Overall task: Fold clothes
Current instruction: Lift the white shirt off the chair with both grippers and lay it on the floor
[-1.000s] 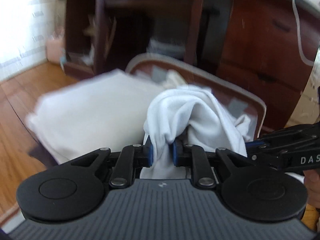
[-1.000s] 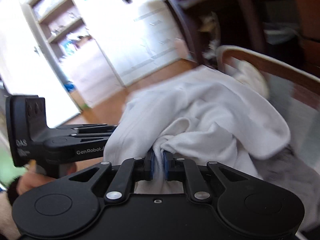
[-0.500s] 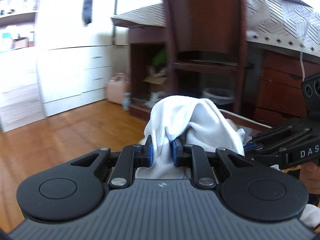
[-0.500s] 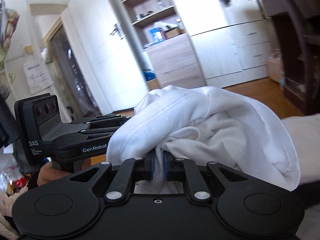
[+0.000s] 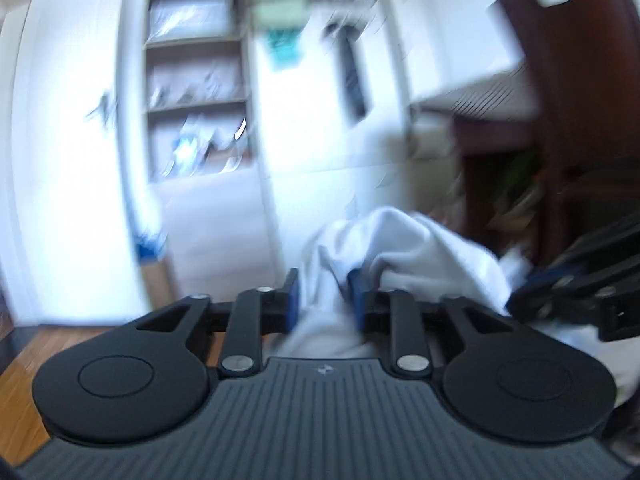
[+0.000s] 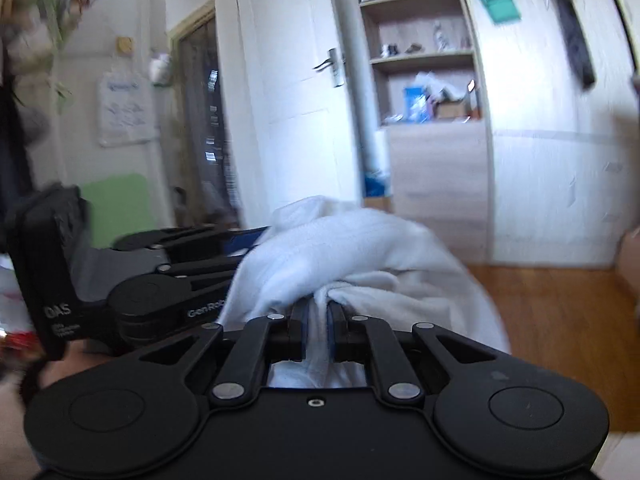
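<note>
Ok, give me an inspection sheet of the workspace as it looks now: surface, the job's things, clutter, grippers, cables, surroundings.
Surface: no work surface in view, only wooden floor.
Job's things: one white garment, bunched, held up between both grippers.
Clutter: small items on the open shelves.
Grippers: right gripper jaws shut on the garment; left gripper jaws have just been opening, garment between them, grip looks loose.
Cables: nothing seen.
Surroundings: white door, dark wooden chair back; the left wrist view is blurred.
</note>
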Demonstrator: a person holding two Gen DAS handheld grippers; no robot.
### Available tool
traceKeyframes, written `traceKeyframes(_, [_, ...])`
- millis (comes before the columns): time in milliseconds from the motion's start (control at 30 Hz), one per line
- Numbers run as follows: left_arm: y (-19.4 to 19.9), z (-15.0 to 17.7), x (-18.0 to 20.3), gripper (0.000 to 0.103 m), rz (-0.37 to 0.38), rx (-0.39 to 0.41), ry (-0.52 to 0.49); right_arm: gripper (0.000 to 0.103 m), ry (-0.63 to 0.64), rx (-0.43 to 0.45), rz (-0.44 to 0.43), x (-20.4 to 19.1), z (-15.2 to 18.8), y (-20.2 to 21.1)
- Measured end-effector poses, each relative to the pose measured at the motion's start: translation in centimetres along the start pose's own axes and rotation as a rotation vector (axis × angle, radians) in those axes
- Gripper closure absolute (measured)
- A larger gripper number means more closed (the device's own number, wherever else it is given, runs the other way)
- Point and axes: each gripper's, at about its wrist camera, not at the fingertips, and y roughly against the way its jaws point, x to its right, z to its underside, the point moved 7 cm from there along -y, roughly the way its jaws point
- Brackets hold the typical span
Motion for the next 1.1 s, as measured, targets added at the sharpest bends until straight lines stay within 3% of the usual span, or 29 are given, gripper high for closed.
traceKeyframes(100, [-4.0, 6.1, -3.3, 0.061, 0.015, -0.204, 0.154, 0.086, 0.038, -0.127, 0.284, 3.6, 4.6, -4.8])
traceKeyframes(167, [-4.7, 11.2, -4.6, 0.059, 0.047, -0.284, 0.251, 0.078, -0.077, -0.234, 0.317, 6.0, 9.8, -6.0])
traceKeyframes(300, [-4.1, 23.3, -5.9, 0.059, 0.089, -0.43, 0.398, 0.078, -0.264, -0.368, 0.271, 9.2, 19.3, -5.9])
traceKeyframes(400, [-4.3, 29.8, -5.6, 0.062, 0.12, -0.637, 0.518, 0.076, -0.376, -0.456, 0.209, 9.4, 23.9, -6.3])
traceKeyframes(467, [-4.8, 29.5, -4.5, 0.061, 0.171, -0.643, 0.505, 0.076, -0.434, -0.502, 0.18, 7.9, 25.8, -6.6])
traceKeyframes(567, [-5.9, 26.8, -2.1, 0.053, 0.223, -0.589, 0.432, 0.074, -0.471, -0.542, 0.166, 7.5, 28.2, -6.6])
traceKeyframes(633, [-6.5, 26.8, -0.8, 0.05, 0.264, -0.608, 0.428, 0.074, -0.497, -0.564, 0.152, 7.4, 29.2, -6.8])
traceKeyframes(700, [-7.1, 28.3, 0.6, 0.047, 0.327, -0.661, 0.457, 0.074, -0.514, -0.582, 0.134, 7.2, 29.6, -7.6])
traceKeyframes(800, [-8.0, 31.4, 2.4, 0.039, 0.391, -0.804, 0.471, 0.07, -0.512, -0.603, 0.077, 6.3, 30.0, -9.0])
traceKeyframes(900, [-8.3, 34.0, 3.5, 0.038, 0.39, -0.924, 0.412, 0.065, -0.489, -0.63, 0.009, 4.6, 30.9, -9.9])
traceKeyframes(1000, [-8.3, 35.4, 3.7, 0.038, 0.333, -0.943, 0.296, 0.062, -0.467, -0.659, -0.035, 3.0, 31.2, -10.6])
traceKeyframes(1100, [-8.6, 36.5, 3.8, 0.038, 0.284, -0.964, 0.199, 0.046, -0.36, -0.667, -0.051, 1.2, 31.3, -11.3])
